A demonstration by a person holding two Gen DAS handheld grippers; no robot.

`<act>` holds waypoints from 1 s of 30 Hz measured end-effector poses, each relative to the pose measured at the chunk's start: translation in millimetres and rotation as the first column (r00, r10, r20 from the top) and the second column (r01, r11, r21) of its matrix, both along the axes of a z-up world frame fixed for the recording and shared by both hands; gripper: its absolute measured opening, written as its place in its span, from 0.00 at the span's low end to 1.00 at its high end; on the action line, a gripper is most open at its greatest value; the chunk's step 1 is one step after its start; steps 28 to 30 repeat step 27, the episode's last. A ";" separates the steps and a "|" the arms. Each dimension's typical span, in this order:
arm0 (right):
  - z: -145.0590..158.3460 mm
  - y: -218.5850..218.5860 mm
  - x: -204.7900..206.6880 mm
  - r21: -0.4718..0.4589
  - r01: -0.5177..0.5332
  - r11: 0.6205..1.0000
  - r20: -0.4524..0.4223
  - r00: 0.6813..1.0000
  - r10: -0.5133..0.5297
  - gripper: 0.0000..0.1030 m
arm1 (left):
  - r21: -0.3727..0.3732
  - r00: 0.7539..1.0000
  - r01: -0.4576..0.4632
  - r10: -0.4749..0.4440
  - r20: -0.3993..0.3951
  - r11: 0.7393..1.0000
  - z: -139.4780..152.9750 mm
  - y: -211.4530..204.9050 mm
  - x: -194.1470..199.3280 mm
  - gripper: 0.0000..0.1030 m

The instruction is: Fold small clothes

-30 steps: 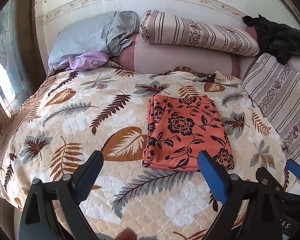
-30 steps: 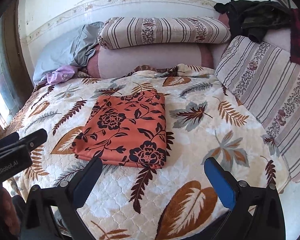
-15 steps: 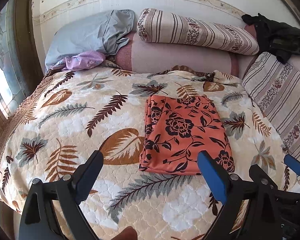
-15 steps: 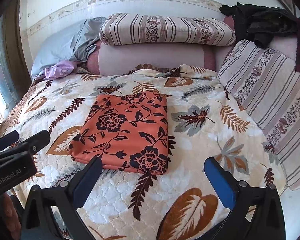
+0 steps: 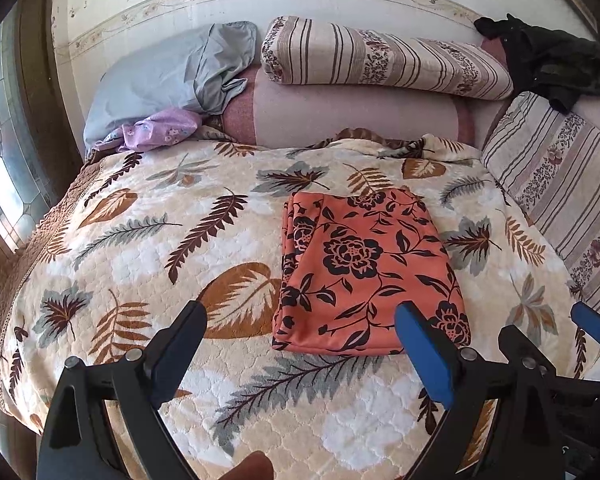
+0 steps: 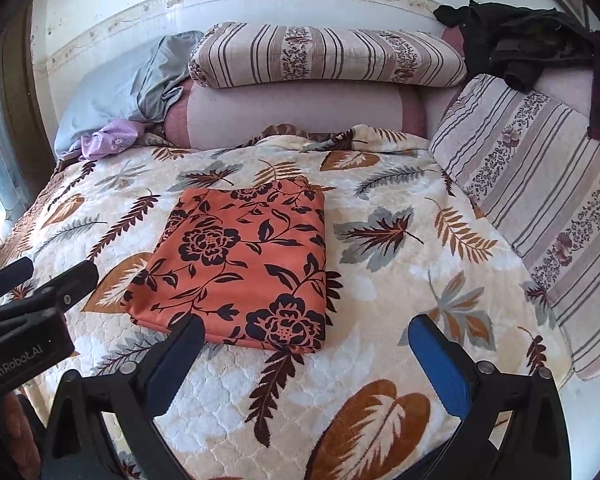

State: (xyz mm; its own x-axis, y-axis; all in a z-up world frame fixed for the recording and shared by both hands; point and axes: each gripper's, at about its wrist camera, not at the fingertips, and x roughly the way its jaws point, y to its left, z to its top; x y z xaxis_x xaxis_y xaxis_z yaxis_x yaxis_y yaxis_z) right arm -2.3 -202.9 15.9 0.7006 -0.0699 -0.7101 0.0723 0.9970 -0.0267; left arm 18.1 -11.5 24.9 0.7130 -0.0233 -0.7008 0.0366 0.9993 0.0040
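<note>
An orange cloth with black flowers [image 5: 364, 268] [image 6: 240, 268] lies folded into a flat rectangle on the leaf-patterned bedspread [image 5: 140, 248] [image 6: 400, 280]. My left gripper [image 5: 300, 320] hovers open above the bed's near edge, its blue-padded fingers apart and empty, just short of the cloth's near edge. My right gripper [image 6: 304, 332] is open and empty too, held over the near right part of the bed. The left gripper also shows at the left edge of the right wrist view.
Striped pillows [image 5: 380, 60] [image 6: 324, 56] and a pink bolster [image 6: 300, 116] line the head of the bed. A grey-blue pillow [image 5: 160, 80] and a lilac cloth [image 5: 160, 132] lie far left. Dark clothes [image 6: 520, 48] sit on the striped cushion [image 6: 540, 200] at right. A window [image 5: 4, 140] is left.
Both grippers have drawn back and risen slightly, so the folded cloth sits a little farther away in both views. The cloth itself has not moved.
</note>
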 end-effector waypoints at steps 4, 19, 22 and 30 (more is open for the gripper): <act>-0.6 -0.6 1.2 -0.001 0.000 1.000 -0.001 1.000 0.000 1.00 | 0.009 1.000 0.003 -0.003 0.000 1.000 -0.5 -2.8 2.1 0.92; -8.0 -2.9 12.2 0.002 -0.006 1.000 -0.015 1.000 0.006 1.00 | 0.012 1.000 0.016 -0.015 -0.015 1.000 -5.9 -9.9 14.7 0.92; -10.4 -3.2 15.7 0.005 -0.007 1.000 -0.020 1.000 0.007 1.00 | 0.014 1.000 0.008 -0.008 0.006 1.000 -6.6 -9.7 15.7 0.92; -15.7 -3.3 22.7 0.007 -0.011 1.000 -0.033 0.999 0.012 1.00 | 0.021 1.000 -0.004 0.004 0.021 1.000 -5.2 -8.5 21.5 0.92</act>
